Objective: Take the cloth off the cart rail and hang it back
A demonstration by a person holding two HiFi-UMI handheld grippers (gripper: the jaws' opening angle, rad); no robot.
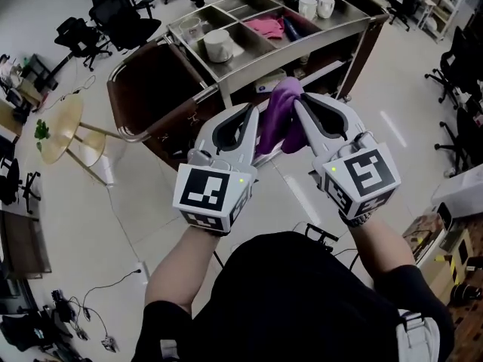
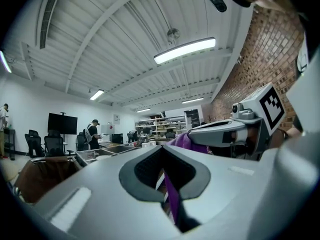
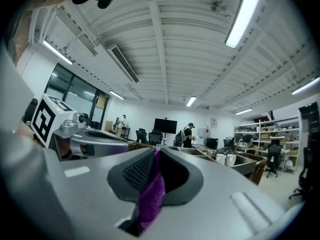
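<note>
We hold two grippers side by side, and both have their jaws pressed together on the one purple cloth (image 1: 278, 119). The left gripper (image 2: 162, 151) pinches a thin fold of it, and the right gripper (image 3: 156, 153) pinches a fuller tuft. The cloth hangs bunched between the two tips, off the rail and in front of the cart's near side. We cannot tell whether it touches the cart. Each gripper carries one cube, the left cube (image 1: 211, 191) and the right cube (image 1: 362, 176), so two in all. The black-and-white square markers on them are the only print we can make out. At 12 o'clock from the tips stands the single steel cart (image 1: 226, 93), its top divided into several compartments. In them we count one stack of white bowls (image 1: 219, 45) at 11 o'clock, two white mugs (image 1: 317, 7) toward 1 o'clock, and one pink cloth (image 1: 264, 27) between them. A brown bag (image 1: 155, 89) on a chrome frame hangs at the cart's 10 o'clock end. At 9 o'clock is one round wooden table (image 1: 64, 123) with one small green plant (image 1: 41, 131) on it. We count at least four black office chairs (image 1: 121, 13) around the room's edges. Far off in the gripper views are two people (image 3: 189, 134) and one dark screen (image 3: 165, 125) on a stand.
</note>
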